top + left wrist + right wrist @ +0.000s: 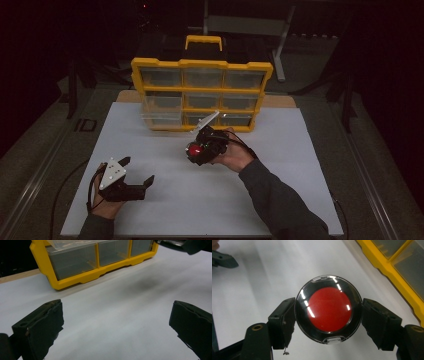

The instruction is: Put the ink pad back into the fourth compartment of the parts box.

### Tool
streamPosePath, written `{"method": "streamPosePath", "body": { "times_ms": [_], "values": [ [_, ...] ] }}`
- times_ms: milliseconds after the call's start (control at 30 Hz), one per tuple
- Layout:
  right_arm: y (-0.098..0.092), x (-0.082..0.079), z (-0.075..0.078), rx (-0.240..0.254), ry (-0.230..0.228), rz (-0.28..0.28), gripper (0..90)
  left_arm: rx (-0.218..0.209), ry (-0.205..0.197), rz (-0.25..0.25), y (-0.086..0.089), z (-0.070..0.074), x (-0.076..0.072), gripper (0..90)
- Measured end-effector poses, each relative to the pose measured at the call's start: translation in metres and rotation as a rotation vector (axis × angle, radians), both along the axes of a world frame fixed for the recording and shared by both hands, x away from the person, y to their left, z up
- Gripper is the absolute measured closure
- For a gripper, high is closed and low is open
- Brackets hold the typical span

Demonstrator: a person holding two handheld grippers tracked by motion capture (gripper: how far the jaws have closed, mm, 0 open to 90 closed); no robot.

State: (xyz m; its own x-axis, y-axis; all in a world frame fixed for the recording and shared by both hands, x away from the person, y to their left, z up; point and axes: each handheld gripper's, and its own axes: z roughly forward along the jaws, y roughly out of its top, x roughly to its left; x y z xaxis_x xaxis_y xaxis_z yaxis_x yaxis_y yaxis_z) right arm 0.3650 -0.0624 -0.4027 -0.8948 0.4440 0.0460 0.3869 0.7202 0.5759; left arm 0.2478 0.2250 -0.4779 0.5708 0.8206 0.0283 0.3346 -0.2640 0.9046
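Right gripper (328, 312): frame centre, jaws clamped edgewise on round red compact (329, 309), probably for stowing.
Left gripper (131, 176): lower left, jaws wide, empty.
Yellow drawer organizer (202, 64): upper centre, one drawer (160, 118) pulled out.

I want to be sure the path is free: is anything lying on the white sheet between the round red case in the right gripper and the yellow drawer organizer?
Nothing visible. The right gripper holds the round red case above bare white sheet, just in front of the yellow drawer organizer. The left gripper sits open well off to the side.
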Motion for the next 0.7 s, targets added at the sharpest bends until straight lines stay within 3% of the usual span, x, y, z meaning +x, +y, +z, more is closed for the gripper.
{"method": "streamPosePath", "body": {
  "times_ms": [700],
  "values": [
    [-0.001, 0.014, 0.026, 0.025, -0.021, -0.013, 29.5, 0.0, -0.001, 0.0, 0.0, 0.0, 0.0, 0.0]
  ]
}}
